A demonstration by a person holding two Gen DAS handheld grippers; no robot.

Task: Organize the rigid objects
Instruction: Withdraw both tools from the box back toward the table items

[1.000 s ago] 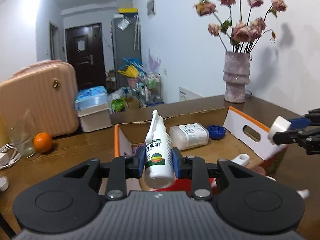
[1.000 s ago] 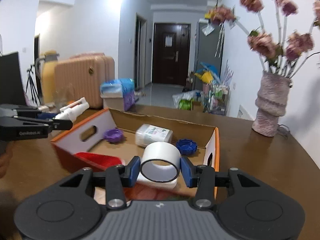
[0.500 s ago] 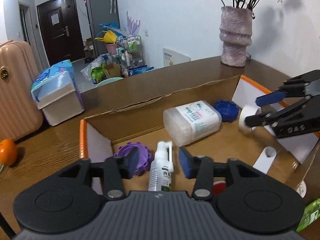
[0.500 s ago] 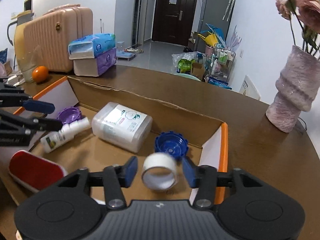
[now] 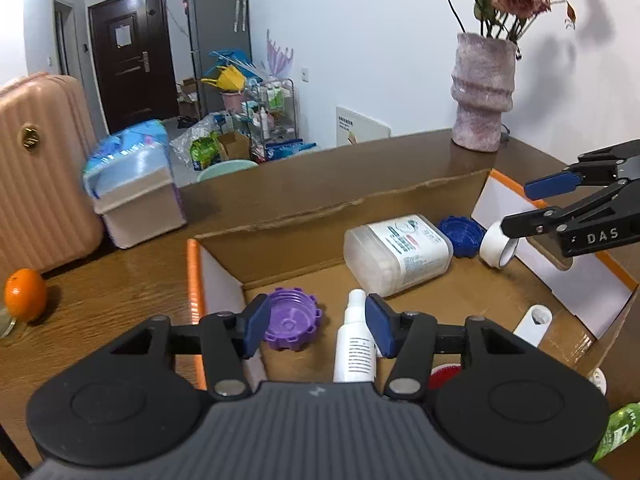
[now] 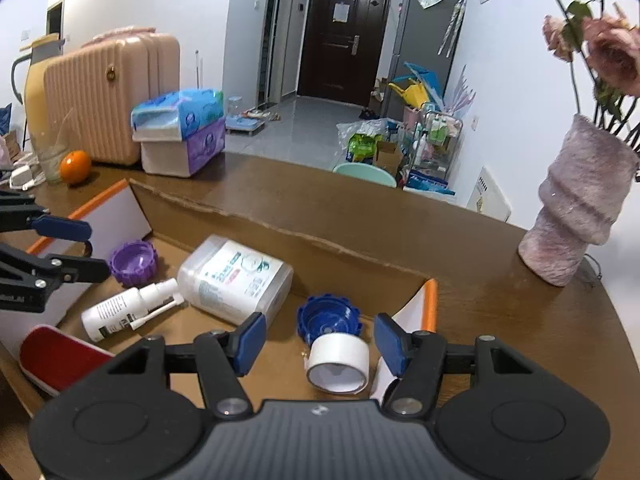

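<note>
**Both tools spread over the cardboard box, bottle and tape lying inside**

The cardboard box [image 5: 304,216] on the wooden tabletop [image 6: 520,308] serves as the landmark. The left tool [image 5: 316,322] hangs over the box's left end with its pads wide apart and nothing between them; the white spray bottle [image 6: 120,308] lies on its side on the box floor, just beside the purple cap [image 6: 134,262] near the left wall. The right tool [image 6: 320,344] hovers at the box's right end, also spread. The white tape roll [image 6: 338,364] rests on the floor below it, close to the blue cap [image 6: 328,318]; whether the two touch is hard to tell. A clear plastic container [image 6: 236,280] lies mid-box against the torn back wall. A red object [image 6: 60,360] sits by the front left corner. Bare floor shows between the bottle and the tape roll.

A second ago each tool was pinching its item above the box; half a second ago both had let go, and the items have since settled.
</note>
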